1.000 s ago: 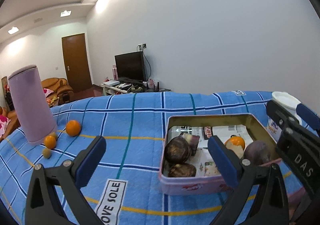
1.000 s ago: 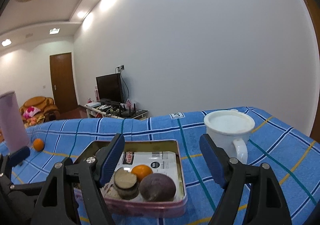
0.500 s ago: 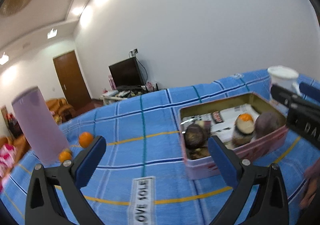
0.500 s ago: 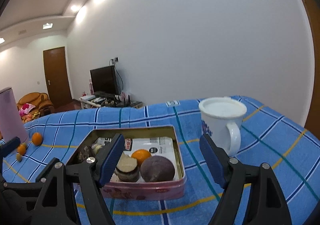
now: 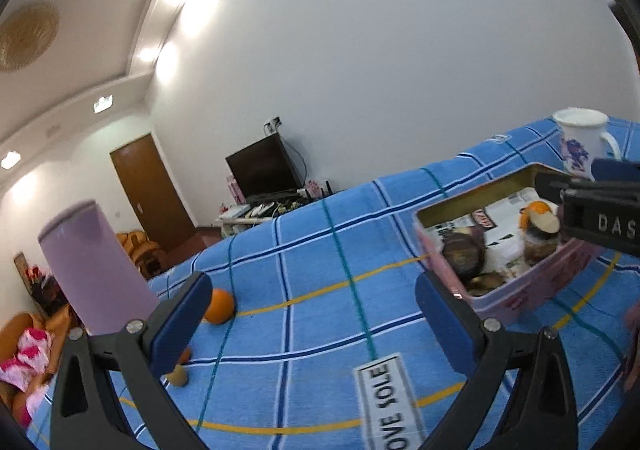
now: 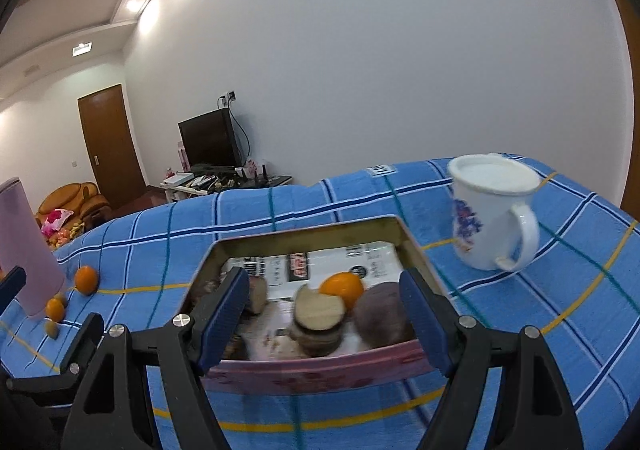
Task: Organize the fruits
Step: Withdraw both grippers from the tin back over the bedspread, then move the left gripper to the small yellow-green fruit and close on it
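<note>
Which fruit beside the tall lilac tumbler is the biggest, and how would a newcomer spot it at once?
Start at the tall lilac tumbler standing at the left end of the blue plaid tablecloth. Three small fruits lie at its base. The round orange farthest towards the pink rectangular tin is the biggest; the smaller orange fruit and tiny yellowish fruit sit nearer the tumbler.

Left view: a fingertip hides most of a small orange. The right gripper covers the tin's far right corner, and its body is cut off by the frame edge. Cloth label text is cut off at the bottom.

Right view: fingers hide parts of the fruit; tin front wall is blurred, print unreadable. Cup is cut off at left. Tiny fruit too small to ID.
</note>
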The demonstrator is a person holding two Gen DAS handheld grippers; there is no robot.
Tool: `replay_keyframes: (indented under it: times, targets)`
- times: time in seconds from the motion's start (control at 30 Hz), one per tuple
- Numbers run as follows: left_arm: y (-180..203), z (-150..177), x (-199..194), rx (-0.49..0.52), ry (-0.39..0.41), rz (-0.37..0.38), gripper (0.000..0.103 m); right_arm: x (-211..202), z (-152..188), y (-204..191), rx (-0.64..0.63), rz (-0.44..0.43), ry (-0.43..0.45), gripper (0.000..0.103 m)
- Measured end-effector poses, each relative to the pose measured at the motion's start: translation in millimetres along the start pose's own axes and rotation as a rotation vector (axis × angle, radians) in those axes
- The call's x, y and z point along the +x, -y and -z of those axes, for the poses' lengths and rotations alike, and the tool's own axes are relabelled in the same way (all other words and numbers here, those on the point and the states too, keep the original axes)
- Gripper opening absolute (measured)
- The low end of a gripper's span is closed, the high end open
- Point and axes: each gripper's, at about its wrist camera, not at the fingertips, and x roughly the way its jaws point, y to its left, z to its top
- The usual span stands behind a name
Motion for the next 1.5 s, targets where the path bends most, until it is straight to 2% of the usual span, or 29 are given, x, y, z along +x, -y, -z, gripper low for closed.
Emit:
replay_keyframes:
  times: [0.13, 0.23, 0.43, 0.6, 0.93, 1.0, 1.07, 1.2, 1.27, 1.33, 1.4, 1.5]
  targets:
    - [-26, 4, 14, -0.067, -0.038, -0.012, 0.103, 4, 2, -24, -0.026, -0.036, -0.006, 0.079]
    - [-46, 9, 24, -0.104, -0.064, -0.054, 0.103, 6, 4, -43, -0.043, -0.067, -0.008, 0.079]
    - [-91, 22, 37, -0.264, -0.122, -0.102, 0.103, 12, 8, -77, -0.059, -0.122, -0.030, 0.079]
    - [-111, 31, 46, -0.300, -0.166, -0.161, 0.103, 18, 11, -100, -0.059, -0.157, -0.042, 0.079]
    - [-162, 63, 75, -0.443, -0.370, -0.243, 0.103, 24, 17, -153, -0.097, -0.229, -0.042, 0.079]
    - [-172, 72, 77, -0.487, -0.402, -0.233, 0.102, 23, 19, -165, -0.125, -0.240, -0.043, 0.079]
    - [-182, 79, 81, -0.534, -0.426, -0.212, 0.096, 20, 20, -171, -0.146, -0.260, -0.035, 0.079]
    - [-190, 90, 86, -0.588, -0.465, -0.147, 0.079, 10, 24, -171, -0.152, -0.293, 0.001, 0.079]
    - [-191, 93, 88, -0.607, -0.475, -0.111, 0.073, 8, 24, -169, -0.148, -0.308, -0.002, 0.079]
    - [-193, 97, 90, -0.635, -0.474, -0.072, 0.062, 8, 25, -169, -0.146, -0.324, -0.011, 0.079]
    - [-192, 98, 93, -0.646, -0.487, -0.038, 0.055, 9, 25, -169, -0.147, -0.334, -0.017, 0.079]
    - [-189, 102, 101, -0.662, -0.526, 0.035, 0.055, 11, 25, -170, -0.147, -0.346, -0.031, 0.079]
